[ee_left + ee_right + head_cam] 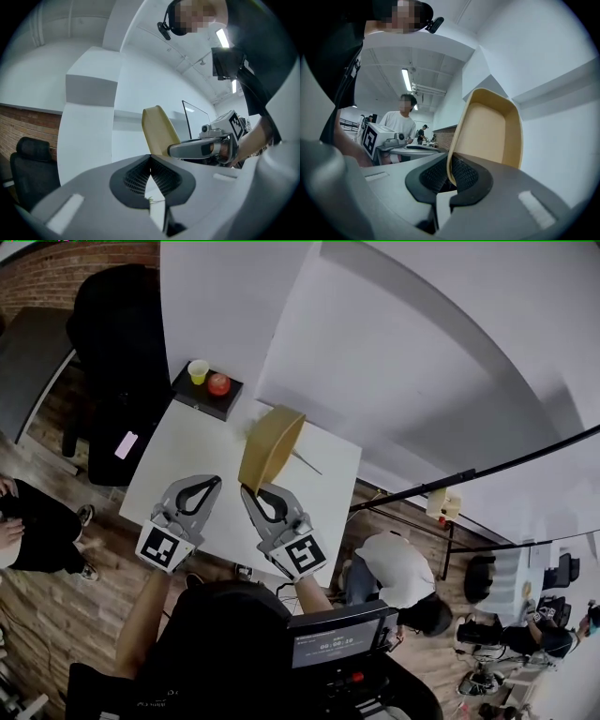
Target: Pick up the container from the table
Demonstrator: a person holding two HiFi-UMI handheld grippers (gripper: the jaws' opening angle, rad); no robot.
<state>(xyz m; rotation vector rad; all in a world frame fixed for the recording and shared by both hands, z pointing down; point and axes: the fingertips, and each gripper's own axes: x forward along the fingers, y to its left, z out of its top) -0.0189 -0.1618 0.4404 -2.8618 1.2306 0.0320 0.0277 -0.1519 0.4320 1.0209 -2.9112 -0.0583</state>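
Note:
A tan, shallow rectangular container (pixel 270 450) hangs tilted on its side above the white table (pixel 178 457). My right gripper (pixel 253 493) is shut on its rim; in the right gripper view the thin rim of the container (pixel 492 131) runs down between the black ribbed pads (pixel 464 174). My left gripper (pixel 212 484) stands to the left of it, shut with nothing between its fingers; its own view shows the pads (pixel 136 176) meeting and the container (pixel 159 131) off to the right with the right gripper (pixel 180 150) on it.
A dark tray (pixel 208 395) at the table's far end carries a yellow cup (pixel 198 371) and a red ball (pixel 218 383). A black chair (pixel 117 352) stands left of the table. People (pixel 398 582) are at the right and a person's legs (pixel 28 521) at the left.

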